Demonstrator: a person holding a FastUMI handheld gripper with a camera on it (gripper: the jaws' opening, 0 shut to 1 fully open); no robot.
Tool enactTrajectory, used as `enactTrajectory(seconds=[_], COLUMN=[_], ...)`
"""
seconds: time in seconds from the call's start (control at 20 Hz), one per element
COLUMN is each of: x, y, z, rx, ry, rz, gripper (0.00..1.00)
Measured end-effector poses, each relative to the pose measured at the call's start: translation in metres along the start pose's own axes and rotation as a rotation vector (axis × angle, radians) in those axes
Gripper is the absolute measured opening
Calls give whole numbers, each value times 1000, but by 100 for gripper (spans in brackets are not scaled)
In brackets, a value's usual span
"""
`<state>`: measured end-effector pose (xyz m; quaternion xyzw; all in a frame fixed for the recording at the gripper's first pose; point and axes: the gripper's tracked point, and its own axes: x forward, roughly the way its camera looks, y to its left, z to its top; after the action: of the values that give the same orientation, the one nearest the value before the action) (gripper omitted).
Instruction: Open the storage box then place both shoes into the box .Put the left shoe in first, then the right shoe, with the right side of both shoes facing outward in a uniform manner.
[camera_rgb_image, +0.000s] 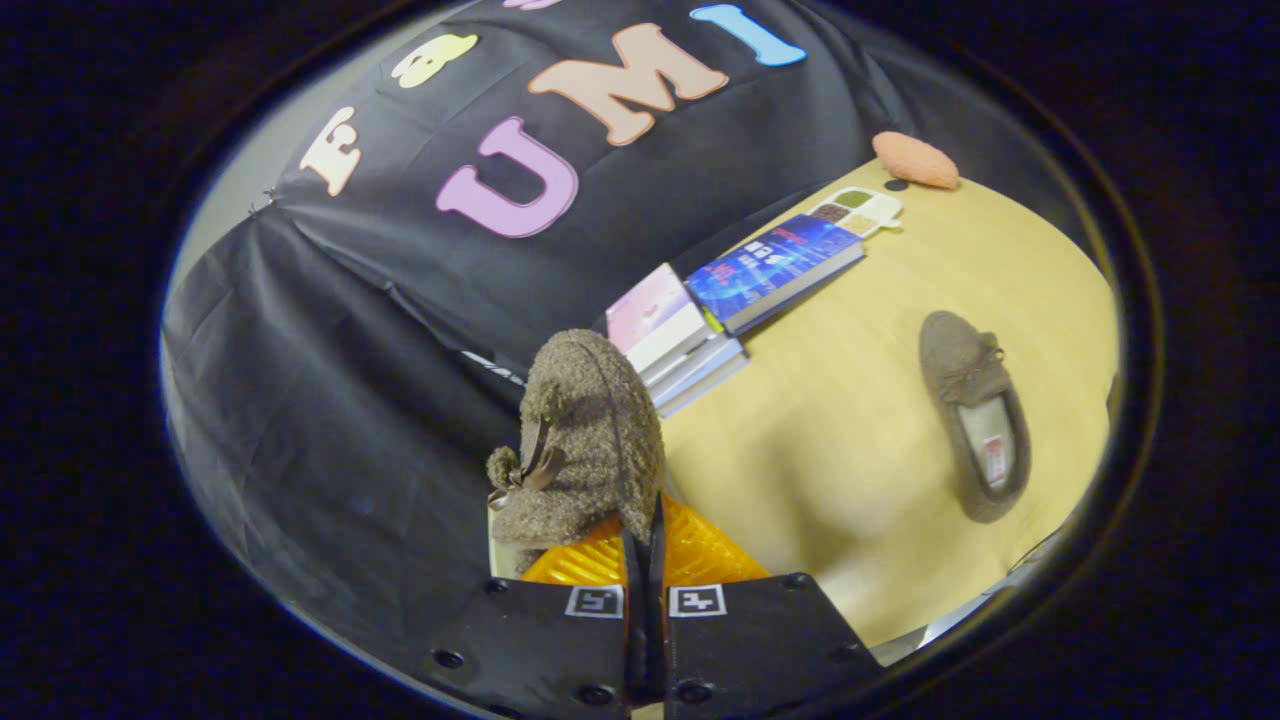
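Fingers (645, 545) clamped together on the fuzzy shoe (580, 440) held just ahead; second shoe (975, 410) lies well apart.

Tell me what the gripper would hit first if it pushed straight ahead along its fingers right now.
The gripper is shut on a fuzzy brown shoe, held up ahead of it. Carried straight on, that shoe would probably reach the black cloth wall first, beside the stacked books; depth is hard to judge.

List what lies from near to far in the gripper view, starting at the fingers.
Gripper shut on held shoe → stacked books → blue book → compartment tray → orange fuzzy item.
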<state>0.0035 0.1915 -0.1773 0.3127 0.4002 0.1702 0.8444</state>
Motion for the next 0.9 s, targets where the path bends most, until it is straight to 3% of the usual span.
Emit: enactTrajectory(seconds=[0.2,0.35,0.6,0.9], x=[13,34,71,106], y=[50,70,93,87], z=[-15,-35,-69,-103], rx=[5,-25,-95,-189], ry=[52,107,192,262], rz=[74,83,64,-22], gripper=[3,3,3,3])
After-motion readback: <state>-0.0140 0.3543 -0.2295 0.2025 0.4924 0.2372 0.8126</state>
